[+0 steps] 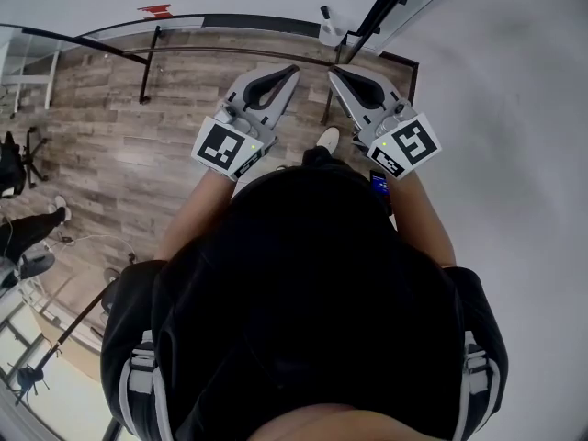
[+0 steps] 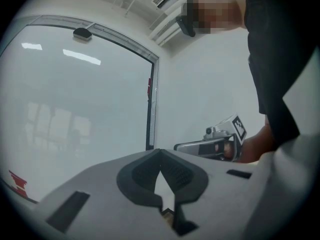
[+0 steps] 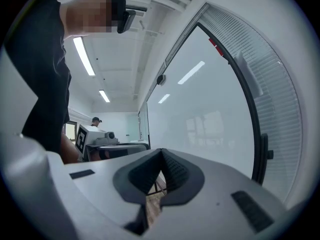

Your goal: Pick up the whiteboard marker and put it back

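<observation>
Both tools are up in front of the person in the black top (image 1: 312,283), seen from above. The grey left gripper (image 1: 292,68) and the grey right gripper (image 1: 333,70) angle in toward each other, tips close but apart, over the brown wood-plank floor (image 1: 119,154). Each carries its black-and-white marker cube, and a white shoe (image 1: 328,139) peeks out between the two.

In the left gripper view, the dark ribbed pads (image 2: 145,171) meet at the tip: clenched, with only a narrow diamond of light behind the contact and nothing in it. The right gripper view reads the same, with pads pressed together at the front and no object between them. Both tools are clamped on empty air.

Ahead stands the large pale board with a dark frame (image 3: 210,119), reflecting ceiling lights. The right gripper aims along its face, and the left one sees it too, with its partner poking in from the side.

And the whiteboard marker? Neither gripper has it. The only candidate is a small pale object with a dark top (image 1: 328,26) at the foot of the board's frame, just beyond the gripper tips. It is too small to say for sure what it is.
</observation>
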The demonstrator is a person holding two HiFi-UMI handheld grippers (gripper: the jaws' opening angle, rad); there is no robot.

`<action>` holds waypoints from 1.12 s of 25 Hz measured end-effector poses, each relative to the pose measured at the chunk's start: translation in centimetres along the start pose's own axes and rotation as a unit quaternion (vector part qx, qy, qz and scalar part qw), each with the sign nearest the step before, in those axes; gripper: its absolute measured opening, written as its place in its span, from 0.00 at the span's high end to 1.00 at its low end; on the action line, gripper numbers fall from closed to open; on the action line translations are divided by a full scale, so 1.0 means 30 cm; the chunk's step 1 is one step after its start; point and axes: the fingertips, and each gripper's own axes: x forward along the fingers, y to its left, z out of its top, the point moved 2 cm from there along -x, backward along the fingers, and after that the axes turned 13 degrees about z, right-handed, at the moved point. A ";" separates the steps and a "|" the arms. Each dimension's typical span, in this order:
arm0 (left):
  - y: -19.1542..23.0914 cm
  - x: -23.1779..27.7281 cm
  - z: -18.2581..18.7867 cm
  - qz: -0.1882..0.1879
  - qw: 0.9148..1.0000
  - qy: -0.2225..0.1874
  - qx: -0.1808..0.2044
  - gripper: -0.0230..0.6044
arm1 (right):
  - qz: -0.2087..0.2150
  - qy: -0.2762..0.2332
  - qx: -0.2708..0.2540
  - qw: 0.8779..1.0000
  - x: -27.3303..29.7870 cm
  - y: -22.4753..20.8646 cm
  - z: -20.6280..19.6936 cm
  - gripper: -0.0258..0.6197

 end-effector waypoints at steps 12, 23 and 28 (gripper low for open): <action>0.006 0.267 -0.012 0.022 1.000 -0.005 -0.005 0.96 | 0.027 0.003 0.013 1.000 -0.074 -0.284 -0.006 0.97; 0.074 0.411 -0.046 0.038 0.999 -0.007 -0.007 0.96 | 0.036 0.040 0.030 0.998 -0.048 -0.454 -0.067 0.96; 0.161 0.466 -0.052 0.028 1.000 -0.014 -0.005 0.96 | 0.009 0.061 0.043 0.997 -0.005 -0.530 -0.123 0.96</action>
